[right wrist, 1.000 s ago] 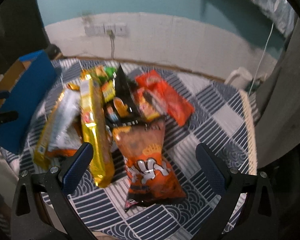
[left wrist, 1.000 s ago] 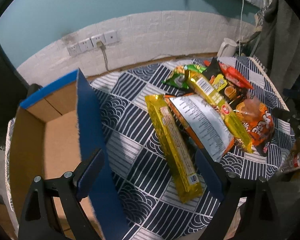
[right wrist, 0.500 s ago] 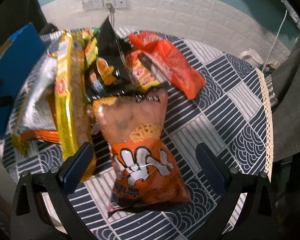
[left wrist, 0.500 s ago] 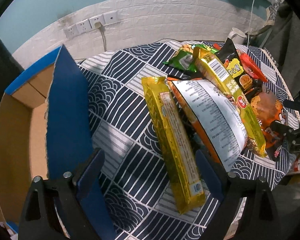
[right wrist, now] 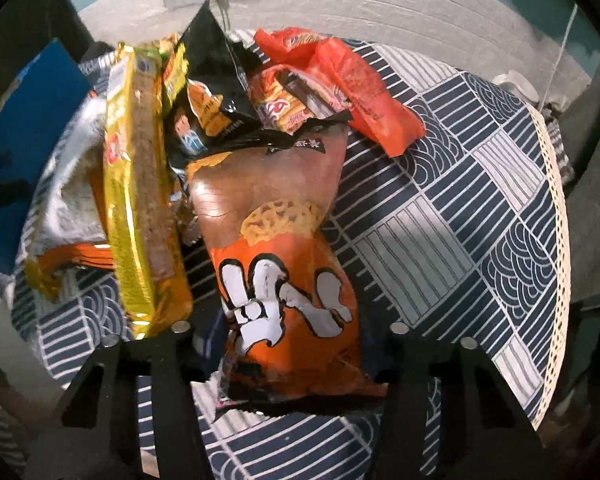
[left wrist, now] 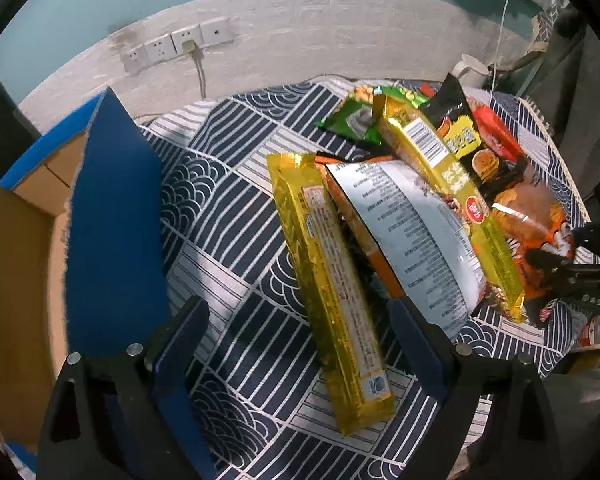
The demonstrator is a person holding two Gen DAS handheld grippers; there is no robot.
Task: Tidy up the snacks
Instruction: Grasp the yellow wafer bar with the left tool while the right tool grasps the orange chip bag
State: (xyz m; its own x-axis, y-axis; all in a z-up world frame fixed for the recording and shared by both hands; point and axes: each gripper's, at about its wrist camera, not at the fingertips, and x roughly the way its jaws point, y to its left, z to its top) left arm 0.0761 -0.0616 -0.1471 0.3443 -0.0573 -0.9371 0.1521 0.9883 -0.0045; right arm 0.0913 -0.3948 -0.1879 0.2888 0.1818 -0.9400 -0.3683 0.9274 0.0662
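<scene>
The gold packet (left wrist: 332, 292) is glossy metallic foil, creased and throwing bright glints. The orange bag (right wrist: 284, 280) is shiny plastic film, smooth and puffed. The silver-backed pouch (left wrist: 412, 236) looks like matt foil printed with small text. The tablecloth (left wrist: 236, 216) is woven cloth, matt, with a lace-like trim at its edge. The box (left wrist: 20, 264) is plain brown cardboard inside, its blue flap (left wrist: 116, 220) flat and dull. The gripper fingers (left wrist: 180, 336) appear to be matt plastic, though the lens blurs them.
</scene>
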